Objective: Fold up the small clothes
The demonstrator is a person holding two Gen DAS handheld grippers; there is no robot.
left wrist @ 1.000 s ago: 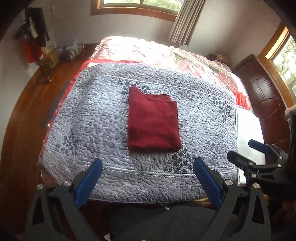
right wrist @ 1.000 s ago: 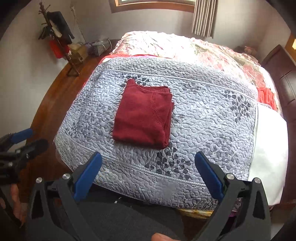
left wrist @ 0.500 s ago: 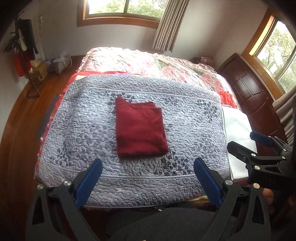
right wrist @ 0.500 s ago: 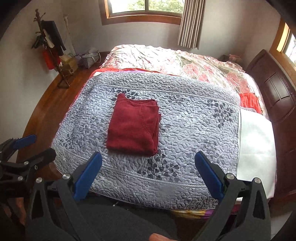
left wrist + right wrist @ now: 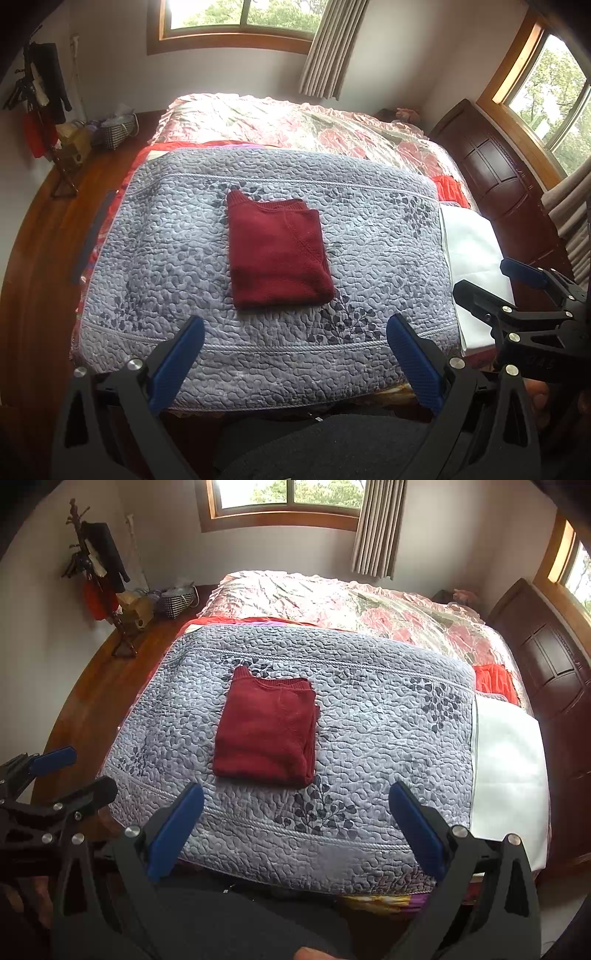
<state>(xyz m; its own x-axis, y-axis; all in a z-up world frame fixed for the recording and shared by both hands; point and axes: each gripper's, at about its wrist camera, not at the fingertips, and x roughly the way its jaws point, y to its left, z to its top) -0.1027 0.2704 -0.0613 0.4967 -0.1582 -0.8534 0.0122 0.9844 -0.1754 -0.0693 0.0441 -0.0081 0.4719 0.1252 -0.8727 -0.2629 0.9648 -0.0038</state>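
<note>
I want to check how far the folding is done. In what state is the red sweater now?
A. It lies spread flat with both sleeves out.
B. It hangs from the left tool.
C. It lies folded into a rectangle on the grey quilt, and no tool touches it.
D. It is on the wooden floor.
C: the red sweater lies as a compact folded rectangle on the grey quilt, while the left tool and right tool are open, clear of it.

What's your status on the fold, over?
Left gripper and right gripper open, empty, held off the bed. Red sweater folded flat on grey quilt. Nothing in the way.
</note>
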